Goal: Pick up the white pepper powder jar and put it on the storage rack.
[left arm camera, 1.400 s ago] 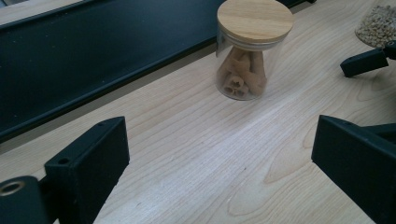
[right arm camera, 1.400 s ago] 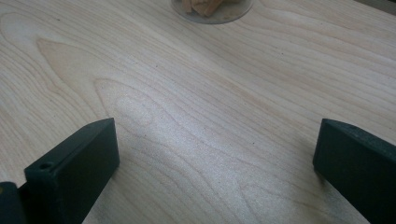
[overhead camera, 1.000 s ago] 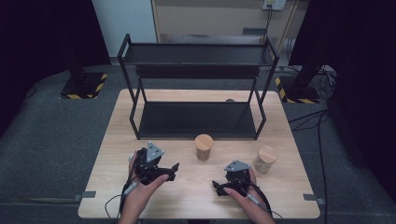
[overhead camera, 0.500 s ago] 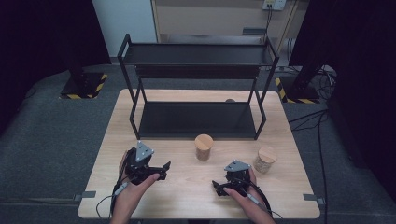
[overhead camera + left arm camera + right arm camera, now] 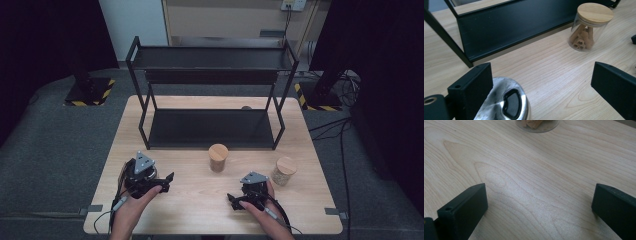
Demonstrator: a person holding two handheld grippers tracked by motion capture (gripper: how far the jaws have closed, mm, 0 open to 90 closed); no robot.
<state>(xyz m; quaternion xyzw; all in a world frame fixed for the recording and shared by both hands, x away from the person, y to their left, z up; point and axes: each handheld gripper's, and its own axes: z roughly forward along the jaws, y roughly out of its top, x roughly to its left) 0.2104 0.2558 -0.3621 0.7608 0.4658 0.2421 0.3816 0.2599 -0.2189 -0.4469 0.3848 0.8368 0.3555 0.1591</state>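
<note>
The left claw [image 5: 165, 181] rests low over the table [image 5: 200, 210] with its jaws spread wide, holding nothing. In the left gripper view a shiny metal lid [image 5: 504, 102] with a black thumb tab lies on the wood right against the inner face of the jaw at the left of that view, below and between the jaws' roots (whether it touches the jaw I cannot tell). Ahead of this claw and off toward the other jaw's side stands a glass jar [image 5: 587, 27] with a wooden lid, filled with tan tube-shaped pieces; it is upright, well apart from the jaws. Just beyond the jar runs the bottom shelf of the black rack [image 5: 511, 27].

The right claw [image 5: 234, 200] also sits low over the table, jaws spread, with bare wood between them. A second jar [image 5: 284, 171], wooden-lidded too, stands near it, beyond and to its outer side. The first jar [image 5: 218, 157] stands between the two claws, farther up the table.
</note>
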